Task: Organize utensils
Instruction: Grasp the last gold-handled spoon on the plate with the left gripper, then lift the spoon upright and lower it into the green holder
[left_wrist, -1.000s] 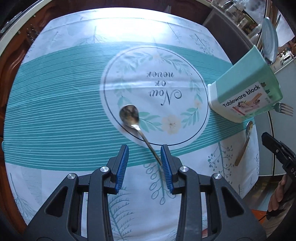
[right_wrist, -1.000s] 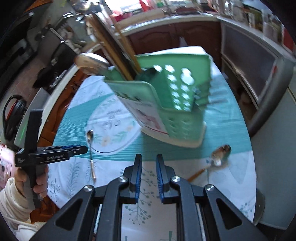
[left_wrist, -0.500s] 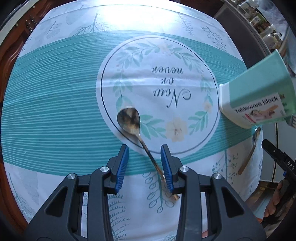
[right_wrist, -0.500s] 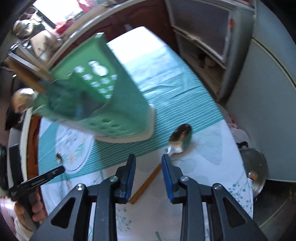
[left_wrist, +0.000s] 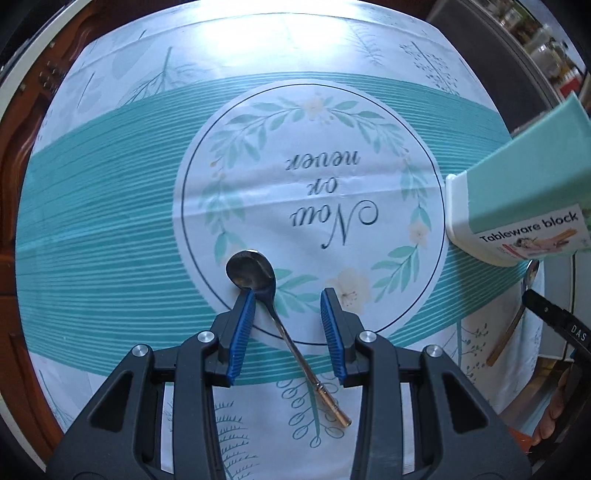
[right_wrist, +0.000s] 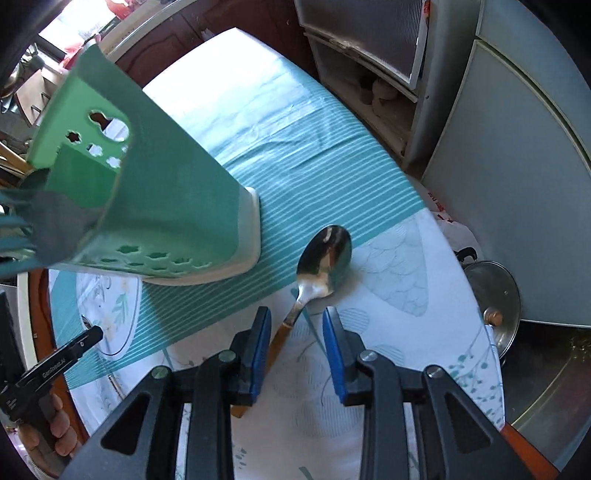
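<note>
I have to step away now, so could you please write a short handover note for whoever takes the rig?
Left gripper: open, low over the table, straddling the neck of the slim spoon.
Right gripper: open, straddling the wooden-handled spoon.
Green utensil holder stands on the tablecloth and already holds some utensils.
Done: nothing gripped yet.
Left: close on each spoon, lift it and drop it into the holder.

Two spoons (left_wrist: 255, 280) (right_wrist: 325, 258) flat beside green holder (right_wrist: 159, 206)
</note>
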